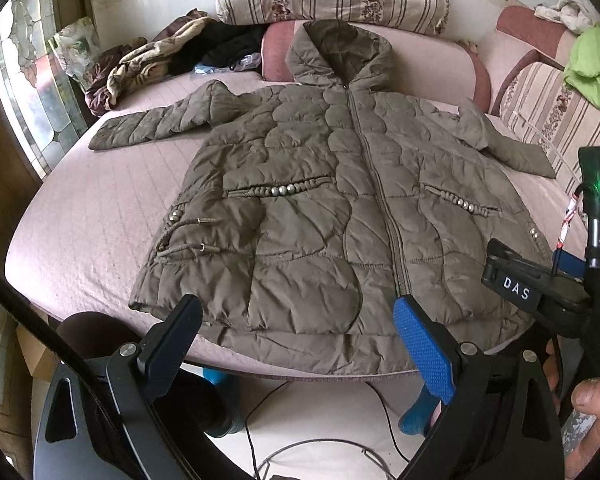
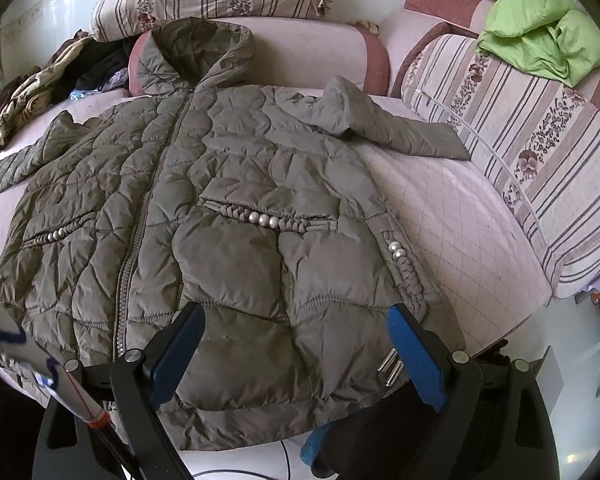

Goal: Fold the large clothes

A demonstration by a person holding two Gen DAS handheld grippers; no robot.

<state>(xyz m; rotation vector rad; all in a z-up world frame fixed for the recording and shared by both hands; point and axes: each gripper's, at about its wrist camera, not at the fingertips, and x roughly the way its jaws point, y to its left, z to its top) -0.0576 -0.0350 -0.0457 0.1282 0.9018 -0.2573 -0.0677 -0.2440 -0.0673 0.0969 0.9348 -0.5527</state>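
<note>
While both our grippers hang just short of the hem with jaws spread wide and nothing between them, the left gripper (image 1: pixel 296 344) looks over the lower left panel beside the zipper (image 1: pixel 374 176) and the right gripper (image 2: pixel 296 344) over the lower right panel by the beaded pocket (image 2: pixel 268 220). Ahead of them the olive quilted jacket (image 1: pixel 324 184) lies flat and zipped on the pink bed cover (image 1: pixel 100 208), its long axis running straight away from us, hem nearest, hood (image 1: pixel 340 52) far against the bolster. We judge each sleeve falls to its own side's gripper, the left sleeve (image 1: pixel 152 128) stretched outward, the right sleeve (image 2: pixel 396 128) angled out likewise.
</note>
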